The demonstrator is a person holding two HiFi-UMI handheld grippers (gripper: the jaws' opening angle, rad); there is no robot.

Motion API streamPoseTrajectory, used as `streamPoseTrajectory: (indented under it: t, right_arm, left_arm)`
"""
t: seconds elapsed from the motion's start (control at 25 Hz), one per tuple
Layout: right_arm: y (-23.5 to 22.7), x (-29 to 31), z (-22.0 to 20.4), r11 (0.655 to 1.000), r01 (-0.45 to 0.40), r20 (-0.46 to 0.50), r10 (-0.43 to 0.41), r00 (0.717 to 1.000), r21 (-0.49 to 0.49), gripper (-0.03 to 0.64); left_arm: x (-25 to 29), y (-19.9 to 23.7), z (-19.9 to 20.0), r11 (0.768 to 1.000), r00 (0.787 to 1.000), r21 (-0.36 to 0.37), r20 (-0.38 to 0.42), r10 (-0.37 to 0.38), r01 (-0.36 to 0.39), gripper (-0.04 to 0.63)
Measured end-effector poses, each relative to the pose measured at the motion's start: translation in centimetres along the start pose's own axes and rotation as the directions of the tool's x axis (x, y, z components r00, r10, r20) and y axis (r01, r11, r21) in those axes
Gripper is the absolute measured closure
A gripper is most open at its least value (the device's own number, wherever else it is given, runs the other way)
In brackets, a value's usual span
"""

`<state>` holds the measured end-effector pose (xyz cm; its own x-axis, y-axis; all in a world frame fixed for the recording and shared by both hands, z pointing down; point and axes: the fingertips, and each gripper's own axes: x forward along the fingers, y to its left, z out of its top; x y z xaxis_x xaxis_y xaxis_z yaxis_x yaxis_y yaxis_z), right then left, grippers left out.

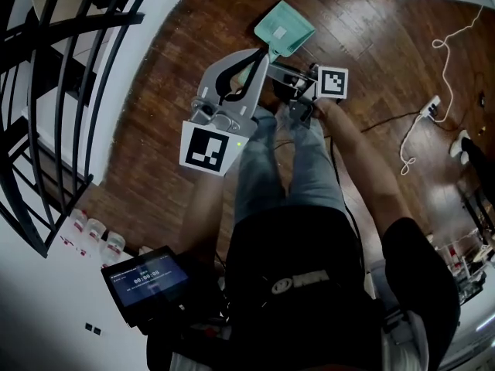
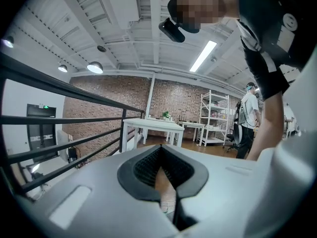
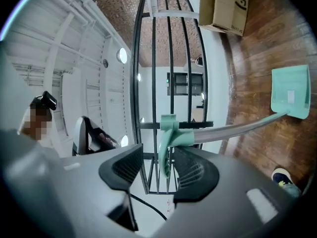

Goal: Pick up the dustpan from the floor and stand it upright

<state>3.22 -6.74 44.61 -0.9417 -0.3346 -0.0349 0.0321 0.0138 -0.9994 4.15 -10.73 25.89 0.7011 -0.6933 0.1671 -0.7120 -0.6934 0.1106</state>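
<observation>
Head view: the person stands over a wooden floor (image 1: pixel 363 45). The teal dustpan (image 1: pixel 285 28) has its pan down on the boards just ahead of their feet, and its handle rises back toward the right gripper (image 1: pixel 288 77). The left gripper (image 1: pixel 255 60) hangs beside it, apart from the dustpan, with its jaw tips meeting.

Left gripper view: the left gripper's pads are pressed together with nothing between them. It points away into the room, toward a white surface (image 2: pixel 151 125) and shelving, and takes no part in the hold.

Right gripper view: the jaws are spread. The hooked teal end of the handle (image 3: pixel 167 143) sits between them, leaning on one pad (image 3: pixel 190 170) and clear of the other, so it is not pinched. The grey shaft runs away to the pan, which rests on the floor near a black railing (image 3: pixel 171 58).

The dustpan appears to be stood up already, so the step in hand looks like the release. The next move calls for drawing the right gripper straight back off the handle without nudging it, since a knock could tip the dustpan.
</observation>
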Motion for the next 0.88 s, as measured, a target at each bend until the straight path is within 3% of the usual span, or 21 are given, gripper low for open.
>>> streamPoseTrajectory:
  t: [0.16, 0.24, 0.32, 0.36, 0.48, 0.6, 0.68, 0.72, 0.88]
  right_arm:
    - [-0.6, -0.1, -0.7, 0.999, 0.036, -0.035, -0.036, 0.999, 0.001, 0.399]
    - [-0.8, -0.9, -1.9, 0.994, 0.108, -0.081, -0.106, 0.991, 0.015, 0.367]
    - [-0.7, -2.2, -2.8, 0.982, 0.185, -0.132, -0.179, 0.975, 0.028, 0.36]
    - [-0.7, -2.9, -2.9, 0.976, 0.217, -0.149, -0.213, 0.966, 0.012, 0.36]
    - [-0.6, -6.1, -1.8, 0.945, 0.278, -0.155, -0.305, 0.94, -0.173, 0.36]
    - [3.5, -7.8, 0.7, 0.886, 0.253, -0.115, -0.319, 0.941, -0.389, 0.362]
    - [8.8, -7.6, 2.6, 0.815, 0.219, -0.066, -0.3, 0.952, -0.536, 0.385]
    - [12.2, -7.1, 3.3, 0.761, 0.201, -0.036, -0.283, 0.958, -0.617, 0.403]
    - [26.7, -4.0, 4.8, 0.497, 0.123, 0.065, -0.133, 0.989, -0.859, 0.414]
  left_arm:
    - [-1.0, -0.2, 0.9, 1.0, 1.0, 0.025, 0.002, 0.003, -0.003, 0.578]
    - [-1.8, -0.5, 1.2, 1.0, 0.998, 0.027, -0.064, 0.009, -0.008, 0.578]
    - [-2.7, -0.6, 1.2, 0.999, 0.986, -0.026, -0.165, 0.035, -0.04, 0.578]
    - [-2.8, -0.5, 1.8, 0.998, 0.986, -0.039, -0.16, 0.046, -0.053, 0.578]
    - [-2.0, -0.3, 4.1, 0.999, 0.999, -0.02, -0.022, 0.041, -0.042, 0.578]
    - [-1.1, -0.3, 6.2, 1.0, 0.999, 0.008, 0.033, 0.023, -0.023, 0.578]
    - [-1.5, -0.7, 8.6, 0.999, 0.998, 0.032, 0.051, 0.02, -0.022, 0.578]
    - [-2.1, -1.1, 10.2, 0.998, 0.997, 0.052, 0.068, 0.022, -0.026, 0.578]
    - [-5.3, -1.9, 16.4, 0.99, 0.988, 0.122, 0.146, 0.046, -0.064, 0.578]
